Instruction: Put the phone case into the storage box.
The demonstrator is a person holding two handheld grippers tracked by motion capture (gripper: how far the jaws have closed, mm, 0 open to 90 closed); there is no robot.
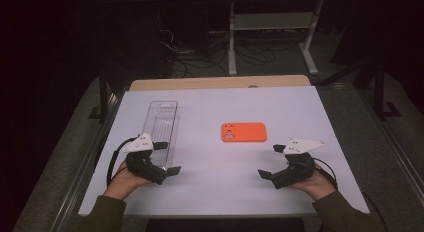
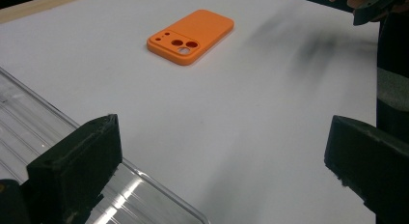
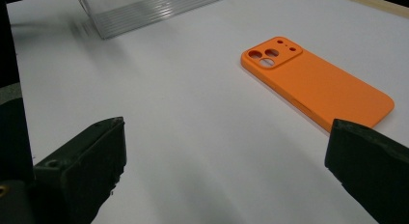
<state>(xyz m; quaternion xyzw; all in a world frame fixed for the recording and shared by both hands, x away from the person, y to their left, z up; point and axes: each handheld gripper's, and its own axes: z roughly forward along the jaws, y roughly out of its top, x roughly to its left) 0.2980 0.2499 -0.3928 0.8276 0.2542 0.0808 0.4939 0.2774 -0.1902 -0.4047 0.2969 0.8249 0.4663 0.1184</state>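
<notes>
Nearest me, my left gripper (image 1: 169,158) hangs with jaws wide and empty over the near end of the clear plastic tray (image 1: 162,126), and my right gripper (image 1: 270,160) is equally wide, holding nothing. Beyond them, the orange phone case (image 1: 244,132) lies flat on the white table (image 1: 215,187), camera holes toward the tray.
</notes>
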